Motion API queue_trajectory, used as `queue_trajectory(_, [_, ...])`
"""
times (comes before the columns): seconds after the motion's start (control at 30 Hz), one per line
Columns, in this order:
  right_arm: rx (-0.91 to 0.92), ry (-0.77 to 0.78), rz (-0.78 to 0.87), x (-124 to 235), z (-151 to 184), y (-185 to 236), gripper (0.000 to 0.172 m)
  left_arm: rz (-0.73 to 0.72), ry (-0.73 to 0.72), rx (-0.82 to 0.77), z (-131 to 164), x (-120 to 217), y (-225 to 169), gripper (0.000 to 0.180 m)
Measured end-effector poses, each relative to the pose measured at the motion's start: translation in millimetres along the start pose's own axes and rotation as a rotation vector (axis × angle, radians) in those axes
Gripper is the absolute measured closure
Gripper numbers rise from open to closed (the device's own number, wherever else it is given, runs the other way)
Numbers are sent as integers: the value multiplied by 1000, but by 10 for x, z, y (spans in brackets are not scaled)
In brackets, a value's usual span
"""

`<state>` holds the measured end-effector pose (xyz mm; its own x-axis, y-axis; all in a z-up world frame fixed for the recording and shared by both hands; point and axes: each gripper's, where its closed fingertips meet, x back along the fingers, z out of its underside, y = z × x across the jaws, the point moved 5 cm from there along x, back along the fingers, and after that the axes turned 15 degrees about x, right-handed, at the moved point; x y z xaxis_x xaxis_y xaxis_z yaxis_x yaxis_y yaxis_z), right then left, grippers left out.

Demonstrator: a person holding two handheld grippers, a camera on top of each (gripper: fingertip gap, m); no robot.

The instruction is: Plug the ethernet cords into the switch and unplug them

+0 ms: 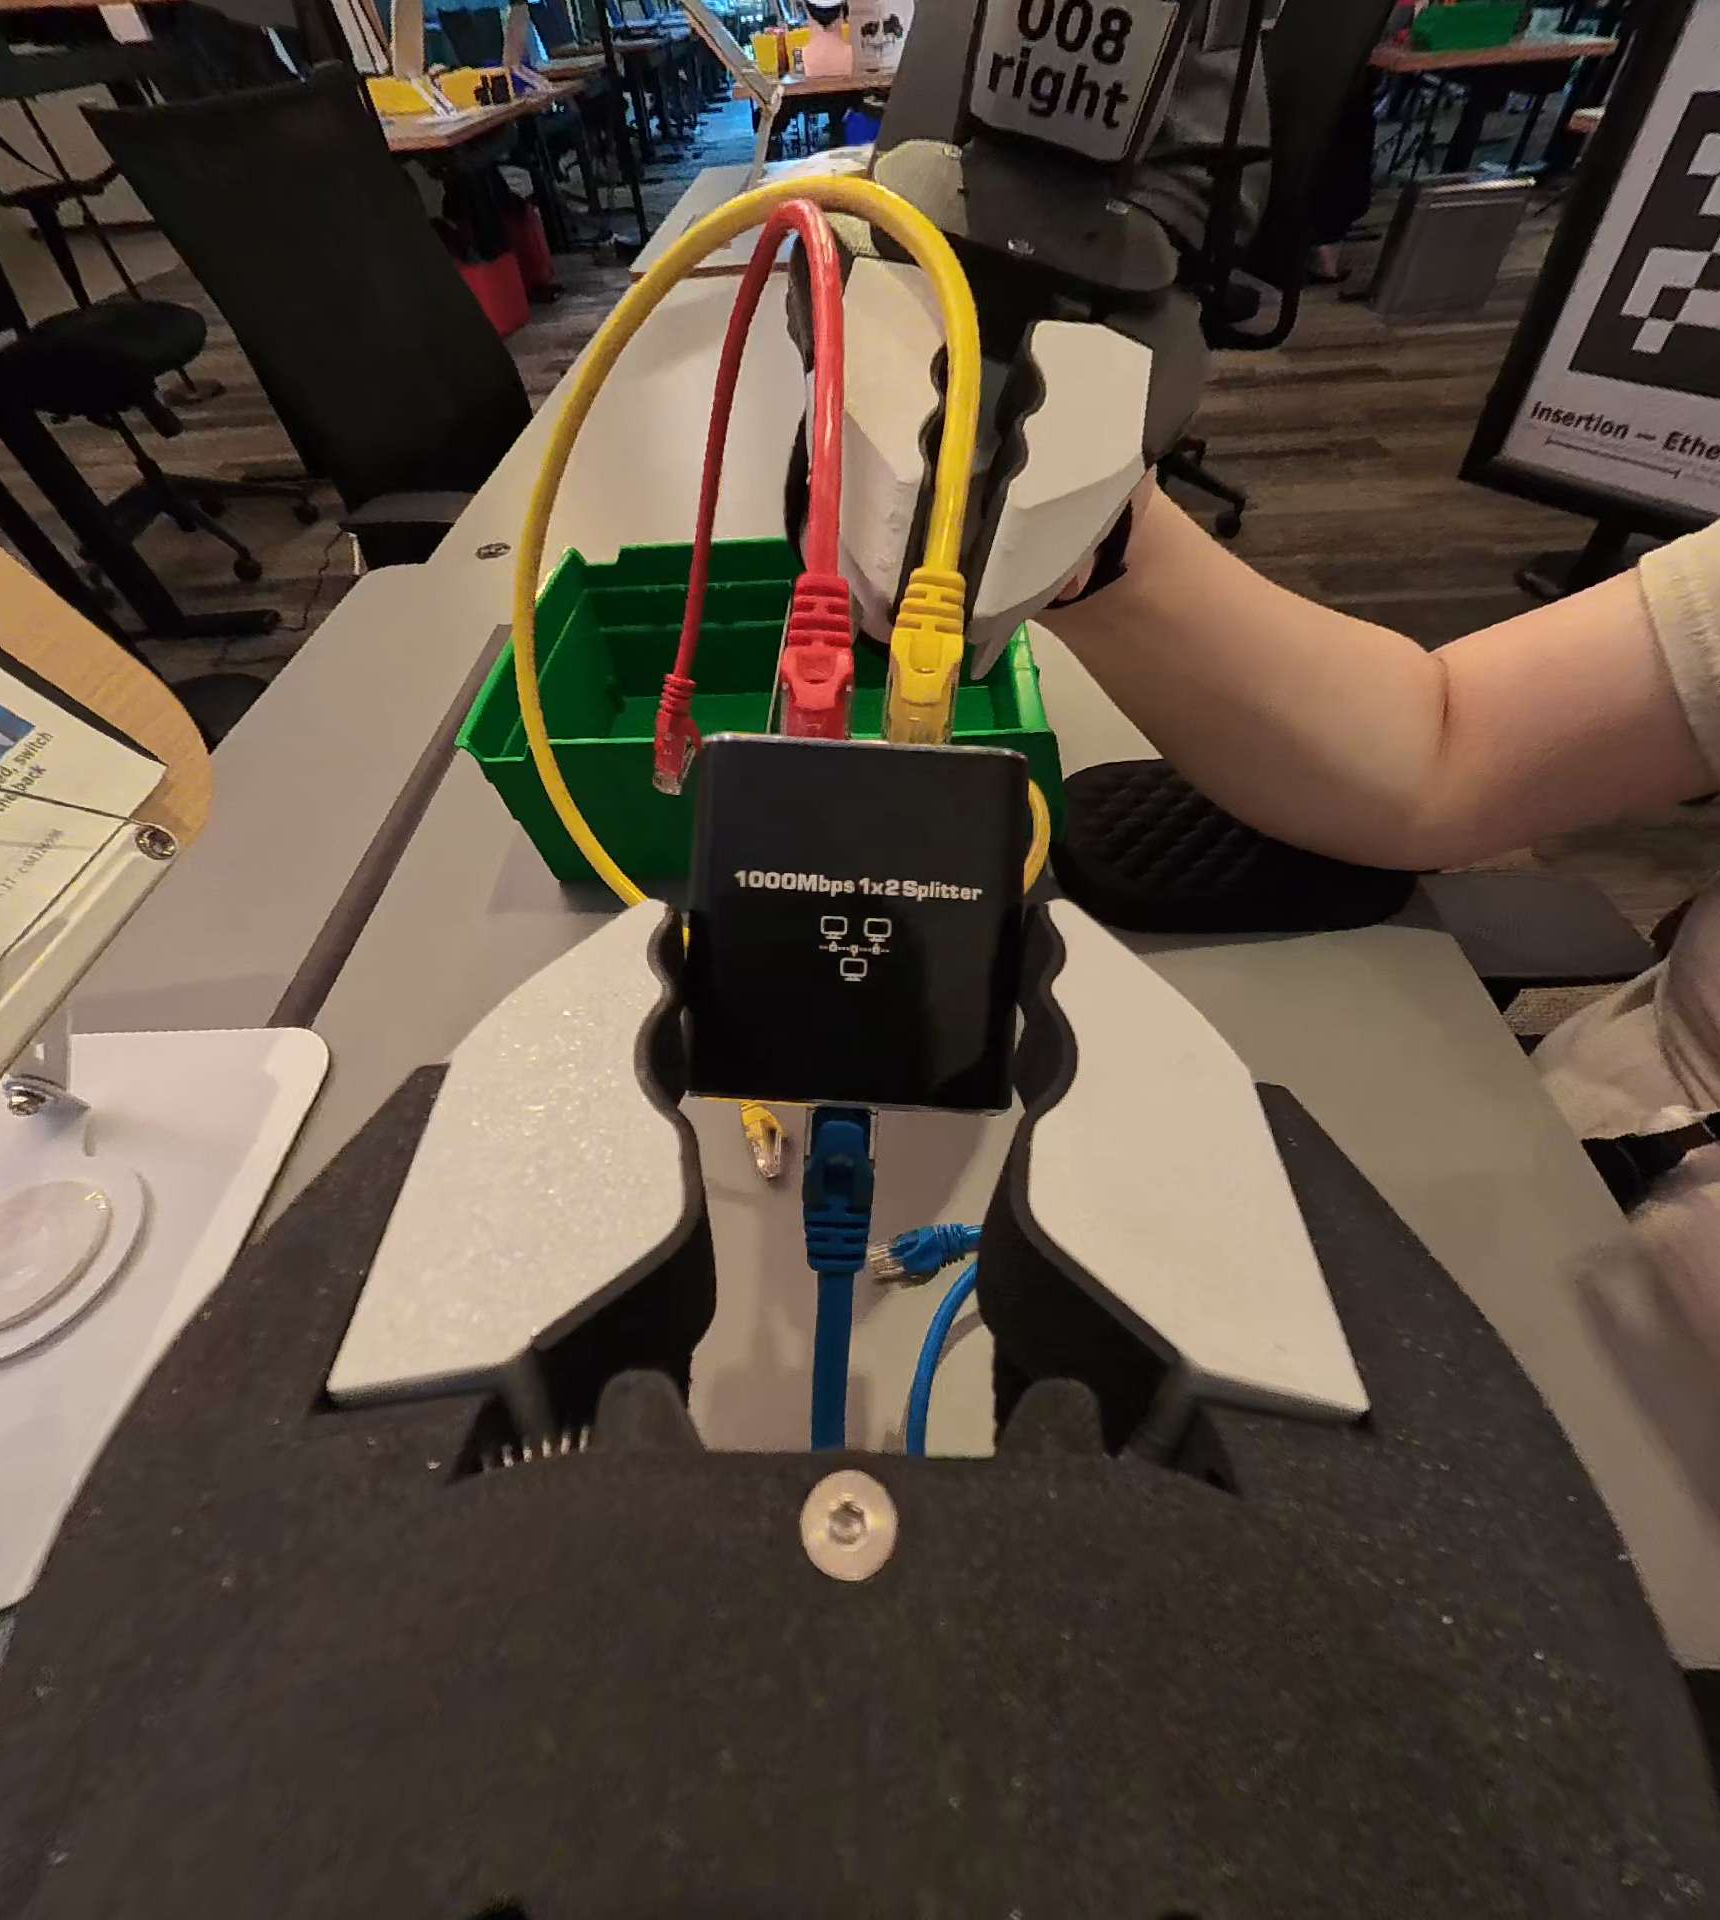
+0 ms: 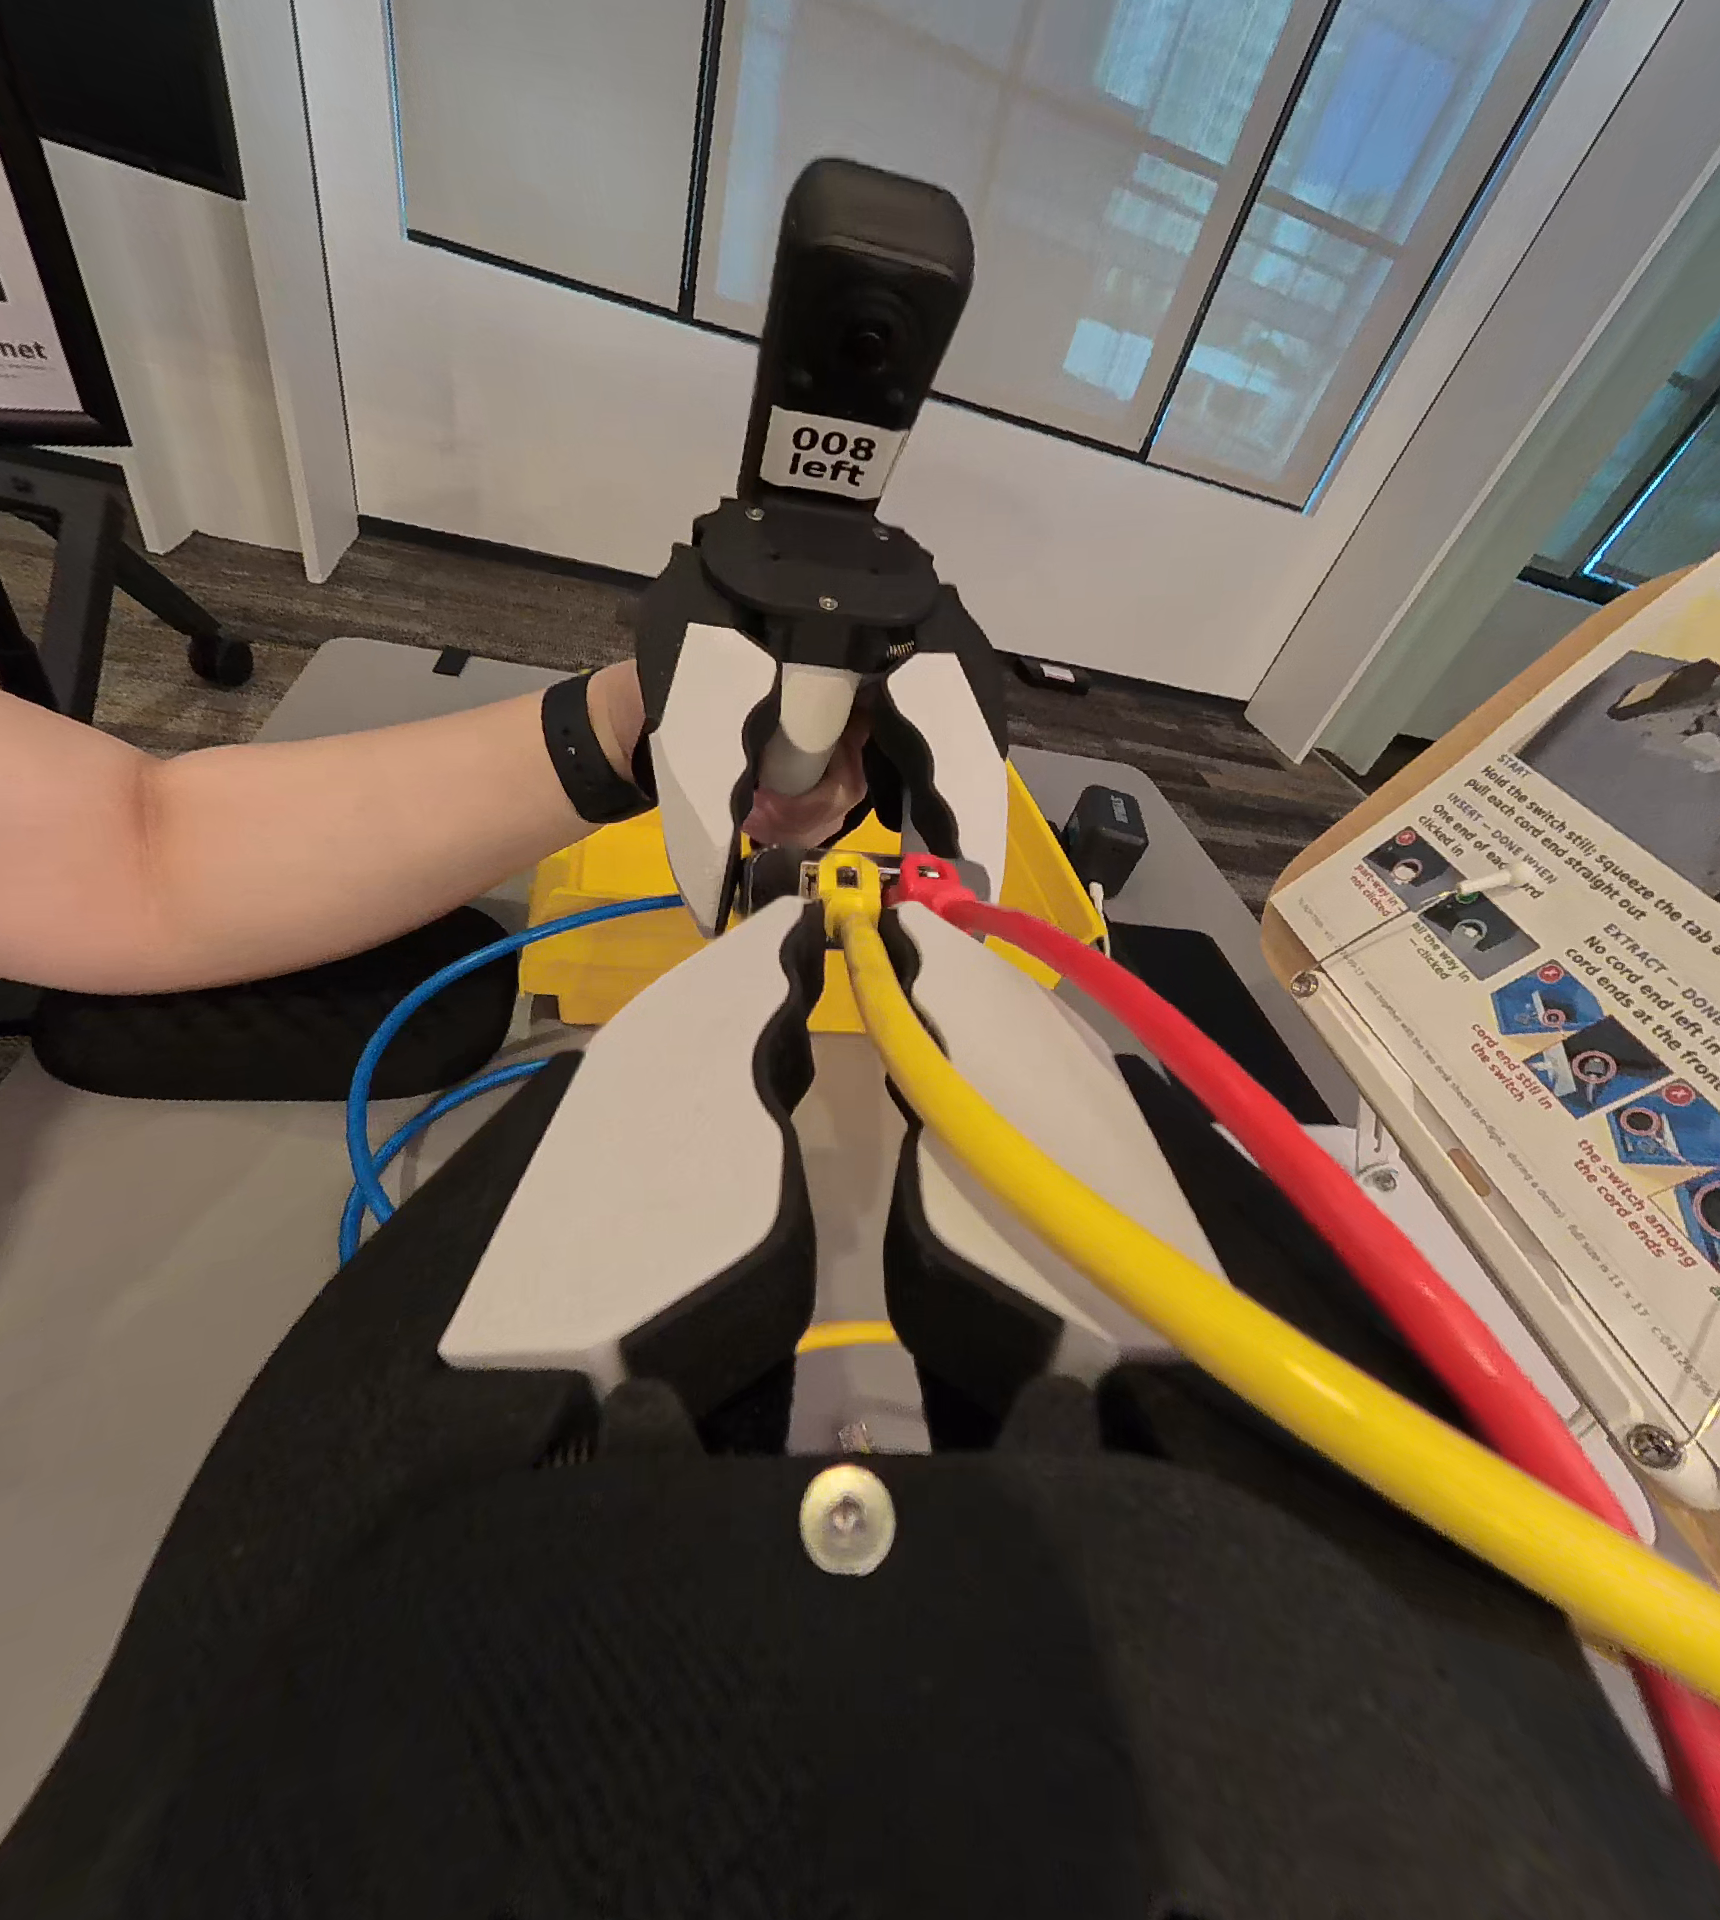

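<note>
On the grey table (image 1: 1251,1039) sit the biggest things in my view: a green bin (image 1: 617,758) behind the work in the left wrist view, a yellow bin (image 2: 607,935) behind it in the right wrist view, and an instruction board (image 2: 1614,1039) propped at an angle beside the work, presumably so it can be read during the job.

Between those, I have the black switch (image 1: 851,935) clamped in my left gripper (image 1: 851,997), both wavy pads pressed on its side walls. I judge that it is held up off the table like this so it cannot slide while the plugs are pushed or pulled.

My right gripper (image 2: 851,940) faces it from the far side, its fingers closed narrowly on the yellow cord (image 2: 939,1091) just behind its plug, right at the switch's face. Gripping that close keeps the plug stiff and in line with its port.

Beside it, the red cord (image 1: 820,665) sits plugged into the neighbouring port; its other end (image 1: 674,743) hangs free beside the switch. A blue cord (image 1: 835,1216) is plugged into the near end of the switch, between my left fingers.

Whether the yellow plug is fully seated or only partway in, I cannot tell from these views.
</note>
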<state>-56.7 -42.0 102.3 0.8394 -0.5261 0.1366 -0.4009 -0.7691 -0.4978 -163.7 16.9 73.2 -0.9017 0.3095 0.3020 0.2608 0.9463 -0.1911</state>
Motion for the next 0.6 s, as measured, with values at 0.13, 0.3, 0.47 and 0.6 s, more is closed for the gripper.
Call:
queue_trajectory(0.13, [-5, 7, -10, -3, 28, 1, 160, -2, 5, 9, 23, -23, 22, 120])
queue_trajectory(0.3, [-7, 23, -20, -23, 60, 9, 160, -2, 12, 23, 54, -32, 49, 120])
queue_trajectory(0.47, [-15, 38, -27, -52, 98, 13, 160, -11, 29, 36, 88, -40, 73, 120])
queue_trajectory(0.6, [-12, 62, -26, -71, 132, 16, 160, -16, 49, 48, 135, -88, 111, 120])
